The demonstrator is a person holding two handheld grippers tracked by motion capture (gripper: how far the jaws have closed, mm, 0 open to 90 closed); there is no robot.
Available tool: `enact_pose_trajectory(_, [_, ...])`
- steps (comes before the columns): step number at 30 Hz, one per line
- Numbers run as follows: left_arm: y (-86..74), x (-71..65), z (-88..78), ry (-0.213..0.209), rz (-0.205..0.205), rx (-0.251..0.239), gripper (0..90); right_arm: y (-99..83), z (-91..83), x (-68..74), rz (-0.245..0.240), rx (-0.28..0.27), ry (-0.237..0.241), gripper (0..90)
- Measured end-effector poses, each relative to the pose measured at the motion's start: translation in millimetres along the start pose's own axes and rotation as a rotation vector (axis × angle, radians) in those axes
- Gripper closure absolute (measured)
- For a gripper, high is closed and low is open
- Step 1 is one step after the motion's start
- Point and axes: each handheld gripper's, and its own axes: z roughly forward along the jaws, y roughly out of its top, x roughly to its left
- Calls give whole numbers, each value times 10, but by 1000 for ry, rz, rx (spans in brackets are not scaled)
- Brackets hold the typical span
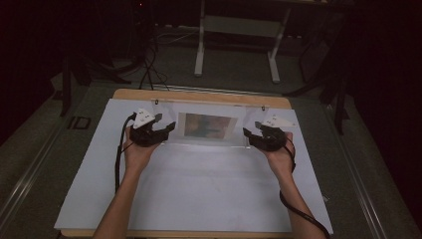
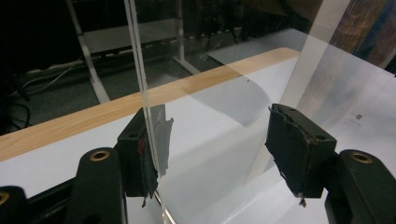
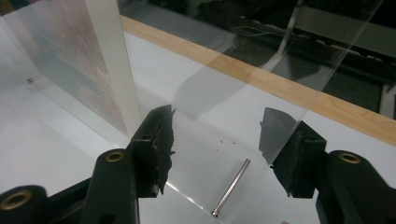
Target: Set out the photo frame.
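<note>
A clear frame (image 1: 209, 128) with a picture inside is standing near the table's (image 1: 199, 199) far edge. Both grippers, left (image 1: 166, 130) and right (image 1: 250, 134), are sitting released at its ends, jaws wide.

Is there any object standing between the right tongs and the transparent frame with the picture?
Nothing visible does. The right tongs stand open at the end of the clear acrylic frame, whose edge runs beside the right-hand pad. A small metal pin lies flat on the white sheet between the jaws, low and not blocking them.
</note>
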Motion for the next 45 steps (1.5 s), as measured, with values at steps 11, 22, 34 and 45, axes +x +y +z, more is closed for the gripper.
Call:
enact_pose_trajectory(11, [53,11,8,-2,-16,36,379,41,13,-23,41,14,11,436])
enact_pose_trajectory(22, [99,-38,-109,-30,-66,34,396,51,-130,-14,76,14,46,437])
enact_pose_trajectory(34, [53,-125,-261,-52,-142,78,396,66,-328,71,105,7,65,440])
enact_pose_trajectory(45, [30,-186,-370,-51,-158,110,396,-2,-408,150,131,4,74,441])
